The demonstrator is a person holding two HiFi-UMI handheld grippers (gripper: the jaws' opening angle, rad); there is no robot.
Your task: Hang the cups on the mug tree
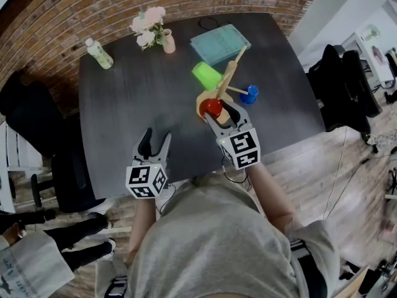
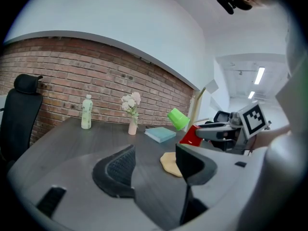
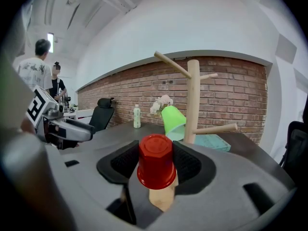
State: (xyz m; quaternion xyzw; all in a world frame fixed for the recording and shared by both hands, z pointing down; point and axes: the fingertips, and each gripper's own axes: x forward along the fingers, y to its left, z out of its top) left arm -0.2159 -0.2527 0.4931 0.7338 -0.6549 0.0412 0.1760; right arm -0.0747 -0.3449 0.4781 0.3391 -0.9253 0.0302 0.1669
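Note:
On the dark table stands a wooden mug tree (image 1: 228, 73) on a tan base (image 2: 171, 163). A green cup (image 1: 206, 75) hangs on one peg and a blue cup (image 1: 250, 93) on another. My right gripper (image 1: 220, 112) is shut on a red cup (image 1: 211, 107), held over the base just in front of the pole. In the right gripper view the red cup (image 3: 156, 160) sits bottom-up between both pads, with the pole (image 3: 193, 100) and green cup (image 3: 173, 119) behind. My left gripper (image 1: 156, 135) hovers near the table's front edge, open with nothing between its fingers (image 2: 120, 167).
At the back of the table are a teal book (image 1: 220, 43), a vase of pink flowers (image 1: 152, 30) and a bottle (image 1: 99, 53). Black office chairs stand at the left (image 1: 37, 123) and right (image 1: 347, 85). Two people (image 3: 36, 66) stand far off.

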